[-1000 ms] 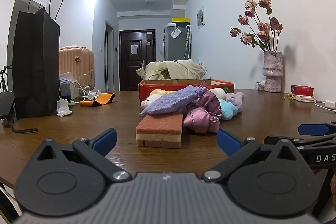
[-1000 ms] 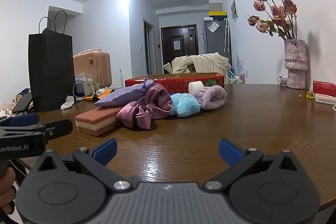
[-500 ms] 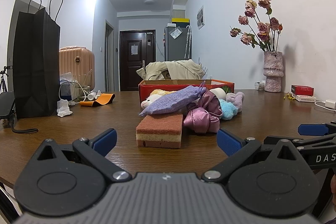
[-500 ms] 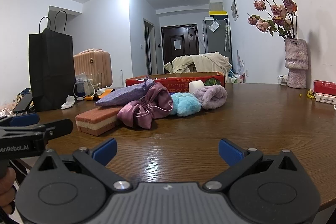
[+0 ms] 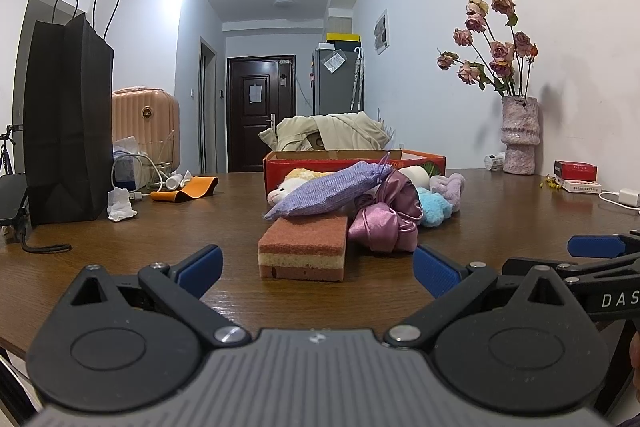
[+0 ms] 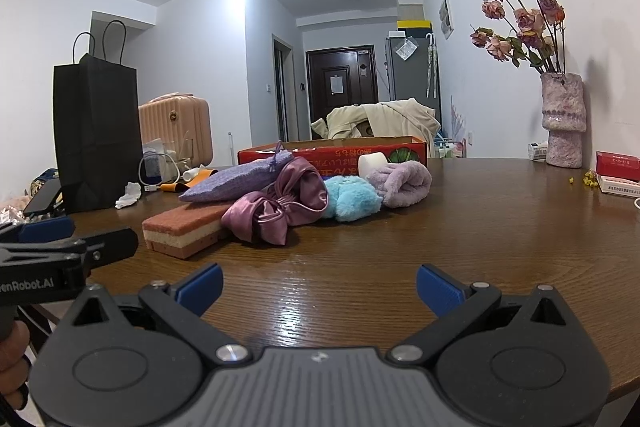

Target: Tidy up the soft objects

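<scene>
Left tool (image 5: pixel 316 265) wide open and empty, sponge (image 5: pixel 303 253) just ahead, right tool (image 6: pixel 319 287) likewise, soft pile (image 6: pixel 304 197) beyond

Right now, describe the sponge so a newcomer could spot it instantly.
Start at the red cardboard box mid-table, then come forward through the heap of soft things in front of it. The sponge is the nearest piece, lying flat on the wooden table with the lavender drawstring pouch resting on its back edge. It is the only rectangular block, striped terracotta, cream, terracotta.
</scene>
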Available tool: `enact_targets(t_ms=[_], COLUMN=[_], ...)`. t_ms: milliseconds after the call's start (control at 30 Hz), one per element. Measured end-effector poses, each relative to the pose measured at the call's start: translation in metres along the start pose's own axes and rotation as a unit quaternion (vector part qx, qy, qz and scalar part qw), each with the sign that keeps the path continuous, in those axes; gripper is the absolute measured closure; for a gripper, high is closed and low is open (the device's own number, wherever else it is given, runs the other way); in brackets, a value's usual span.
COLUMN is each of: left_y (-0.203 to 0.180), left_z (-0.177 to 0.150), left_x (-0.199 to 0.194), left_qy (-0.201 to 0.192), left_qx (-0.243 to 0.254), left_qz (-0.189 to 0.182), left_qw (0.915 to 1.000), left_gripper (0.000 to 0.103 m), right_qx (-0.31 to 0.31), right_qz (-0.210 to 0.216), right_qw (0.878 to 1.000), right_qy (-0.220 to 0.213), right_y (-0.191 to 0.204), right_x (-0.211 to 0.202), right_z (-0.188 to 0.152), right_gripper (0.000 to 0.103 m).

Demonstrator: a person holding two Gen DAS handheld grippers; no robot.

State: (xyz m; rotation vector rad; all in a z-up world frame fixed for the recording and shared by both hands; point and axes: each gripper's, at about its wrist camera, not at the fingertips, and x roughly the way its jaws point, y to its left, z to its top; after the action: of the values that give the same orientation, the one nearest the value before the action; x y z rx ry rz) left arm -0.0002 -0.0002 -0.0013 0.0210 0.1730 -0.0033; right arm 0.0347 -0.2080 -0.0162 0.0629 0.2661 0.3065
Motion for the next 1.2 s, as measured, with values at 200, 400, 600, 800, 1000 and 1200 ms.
enact_targets(t_ms=[200, 400, 600, 800, 1000, 1200], left_y=[0.0001, 0.0001, 0.0002, 0.0, 0.0007, 0.003], left_z=[0.0, -0.0001, -0.0002, -0.0007, -0.0047, -0.0048], left_x=[0.0002, 0.0001, 0.0002, 0.0007, 0.003, 0.0078], left_qy=[0.0, 0.0, 0.0, 0.002, 0.006, 0.014], left_qx=[0.0, 0.0, 0.0, 0.001, 0.0, -0.003], left_qz=[0.0, 0.0, 0.0, -0.001, -0.002, -0.002], left_qw=[1.0, 1.0, 1.0, 1.0, 1.0, 0.9999], left_gripper=[0.0, 0.0, 0.0, 0.0, 0.0, 0.0], right_qx=[0.0, 0.0, 0.0, 0.0, 0.001, 0.003], right_qz=[0.0, -0.001, -0.002, 0.001, 0.005, 0.005], right_qw=[1.0, 1.0, 1.0, 1.0, 1.0, 1.0], right_qy=[0.0, -0.001, -0.001, 0.001, 0.001, 0.002], right_y=[-0.0001, -0.0008, -0.0014, -0.0015, -0.0019, -0.0022], right_x=[0.0, 0.0004, 0.001, 0.0016, 0.0023, 0.0028], right_z=[0.0, 0.0, 0.0002, 0.0004, 0.0018, 0.0017], right_gripper=[0.0, 0.0, 0.0, 0.0, 0.0, 0.0])
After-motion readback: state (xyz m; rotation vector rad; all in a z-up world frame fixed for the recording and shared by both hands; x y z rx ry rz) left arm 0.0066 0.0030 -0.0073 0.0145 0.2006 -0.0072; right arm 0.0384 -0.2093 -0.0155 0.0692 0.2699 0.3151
